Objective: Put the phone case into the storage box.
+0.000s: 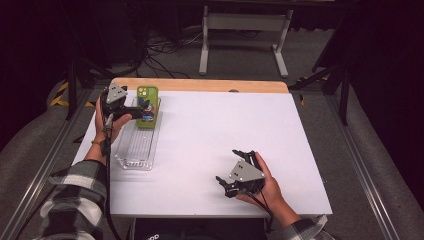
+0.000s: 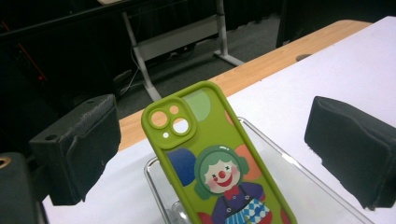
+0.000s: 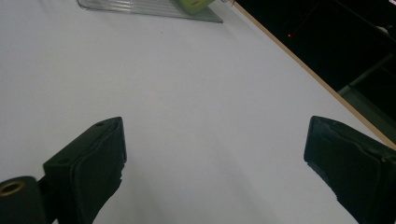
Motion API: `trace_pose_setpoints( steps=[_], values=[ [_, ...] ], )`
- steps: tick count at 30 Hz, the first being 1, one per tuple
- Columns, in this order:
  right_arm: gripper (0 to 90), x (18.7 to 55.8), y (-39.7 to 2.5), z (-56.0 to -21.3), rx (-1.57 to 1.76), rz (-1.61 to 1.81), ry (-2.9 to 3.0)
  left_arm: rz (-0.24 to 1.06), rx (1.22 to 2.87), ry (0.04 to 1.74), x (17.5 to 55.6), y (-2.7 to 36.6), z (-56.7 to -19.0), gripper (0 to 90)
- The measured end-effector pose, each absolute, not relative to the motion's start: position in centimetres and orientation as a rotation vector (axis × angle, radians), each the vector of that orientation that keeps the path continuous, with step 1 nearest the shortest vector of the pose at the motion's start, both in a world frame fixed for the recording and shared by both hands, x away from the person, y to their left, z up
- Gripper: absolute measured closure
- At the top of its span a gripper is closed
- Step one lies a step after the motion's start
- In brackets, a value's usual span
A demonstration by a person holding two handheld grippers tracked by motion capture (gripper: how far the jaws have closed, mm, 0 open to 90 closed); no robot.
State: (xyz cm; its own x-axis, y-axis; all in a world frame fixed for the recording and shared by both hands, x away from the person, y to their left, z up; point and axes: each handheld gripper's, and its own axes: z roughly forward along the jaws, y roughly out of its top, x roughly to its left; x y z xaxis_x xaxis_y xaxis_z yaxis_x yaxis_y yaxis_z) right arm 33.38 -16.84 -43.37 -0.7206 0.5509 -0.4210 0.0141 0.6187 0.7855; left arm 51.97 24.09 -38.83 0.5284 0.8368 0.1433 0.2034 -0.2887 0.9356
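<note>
A green phone point(image 1: 147, 106) in a clown-print case leans tilted at the far end of a clear plastic tray point(image 1: 136, 150), with its lower end inside the tray. My left gripper point(image 1: 137, 111) is open just left of the phone. In the left gripper view the phone point(image 2: 212, 163) stands between the two wide-apart jaws, and neither pad point(image 2: 77, 149) touches it. My right gripper point(image 1: 231, 166) rests open near the front of the white table point(image 1: 215, 120) with nothing between its fingers. Its own view point(image 3: 215, 154) looks across bare table toward the tray point(image 3: 140, 7).
The tray lies along the table's left side. A wooden strip point(image 1: 200, 85) borders the far edge of the table. Beyond it are a white desk frame point(image 1: 245, 35) and cables on the floor. The table's middle and right are bare white surface.
</note>
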Motion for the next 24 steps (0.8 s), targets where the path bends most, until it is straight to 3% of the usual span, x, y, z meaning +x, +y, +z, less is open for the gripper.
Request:
trace_pose_setpoints(
  steps=[24],
  values=[
    [3.8,33.6,-17.5,-42.9,0.517,1.118,2.124,0.865,1.771,0.780,49.6,23.1,-38.1,3.5]
  ],
)
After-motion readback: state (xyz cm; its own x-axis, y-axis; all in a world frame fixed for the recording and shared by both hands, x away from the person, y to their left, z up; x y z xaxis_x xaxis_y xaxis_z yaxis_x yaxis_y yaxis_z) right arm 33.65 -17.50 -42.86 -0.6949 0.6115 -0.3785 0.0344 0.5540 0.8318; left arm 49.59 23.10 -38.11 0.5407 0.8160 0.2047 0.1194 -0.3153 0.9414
